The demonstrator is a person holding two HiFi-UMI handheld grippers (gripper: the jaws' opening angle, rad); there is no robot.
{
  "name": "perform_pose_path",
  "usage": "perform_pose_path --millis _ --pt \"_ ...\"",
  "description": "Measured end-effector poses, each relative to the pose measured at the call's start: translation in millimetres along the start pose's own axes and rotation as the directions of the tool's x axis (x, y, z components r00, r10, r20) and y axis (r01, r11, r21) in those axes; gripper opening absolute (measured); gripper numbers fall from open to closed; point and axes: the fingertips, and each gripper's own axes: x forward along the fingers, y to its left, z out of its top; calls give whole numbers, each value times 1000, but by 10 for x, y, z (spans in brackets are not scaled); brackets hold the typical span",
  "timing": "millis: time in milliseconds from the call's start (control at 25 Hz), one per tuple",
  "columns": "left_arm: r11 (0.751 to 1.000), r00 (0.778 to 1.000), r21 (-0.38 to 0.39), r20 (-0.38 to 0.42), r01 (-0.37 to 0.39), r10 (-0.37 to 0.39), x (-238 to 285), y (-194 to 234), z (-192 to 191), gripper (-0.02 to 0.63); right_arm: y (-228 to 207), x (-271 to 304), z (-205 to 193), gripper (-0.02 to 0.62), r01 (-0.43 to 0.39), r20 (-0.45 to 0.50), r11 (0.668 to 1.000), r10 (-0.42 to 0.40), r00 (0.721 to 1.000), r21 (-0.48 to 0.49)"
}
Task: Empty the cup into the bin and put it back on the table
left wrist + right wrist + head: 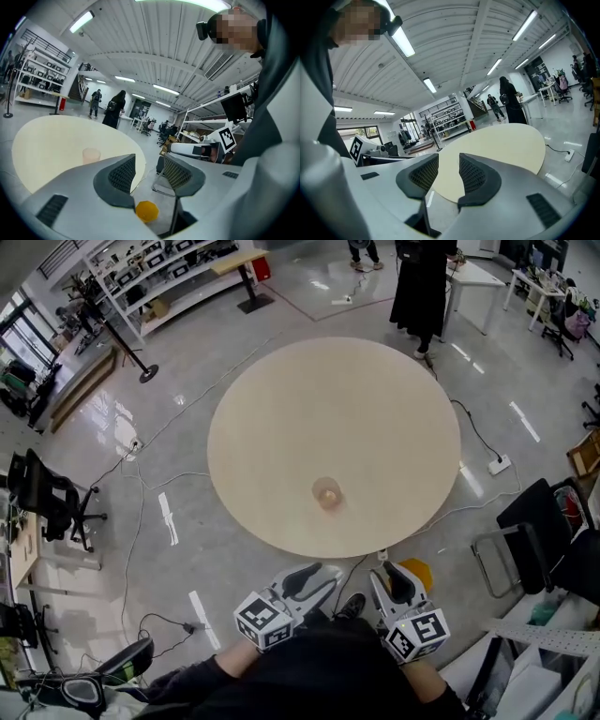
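The cup (pixel 327 492) on the worktop (pixel 281 409), likely light and crushable, wants a gentle mid-wall pinch; left gripper (pixel 147 163) and right gripper (pixel 449 160), short of the cup, show fingers spread, empty.

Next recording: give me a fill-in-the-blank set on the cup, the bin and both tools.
1. The translucent pink plastic cup stands ___ on the round beige table.
2. The small yellow bin sits on the ___, just off the table's near edge.
3. The left tool and the right tool hold nothing; their jaws are ___, not shut.
Missing words: upright; floor; open.
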Motion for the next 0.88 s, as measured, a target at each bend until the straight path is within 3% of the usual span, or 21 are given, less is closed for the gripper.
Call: perform_pose_path --millis 120,280,440,680,880 --pt "999 999 31 -34 -17 18 157 51 -43 181 -136 14 -45 138 -29 -12 1000 29 1000 -5" --pt "996 995 77 -81 -45 51 315 204 -137 181 -200 103 -213 138 -97 -81 991 89 993 -95" --pt "991 990 113 -110 -71 84 418 471 -175 181 -323 265 -331 138 -104 -127 985 87 988 -135" --pt "974 975 214 -185 -79 119 499 1125 -247 181 -503 729 -431 139 -96 -176 977 62 982 -191" --pt "971 952 231 -280 -61 127 646 1847 -363 181 -578 1301 -558 139 -111 -248 974 60 967 -197"
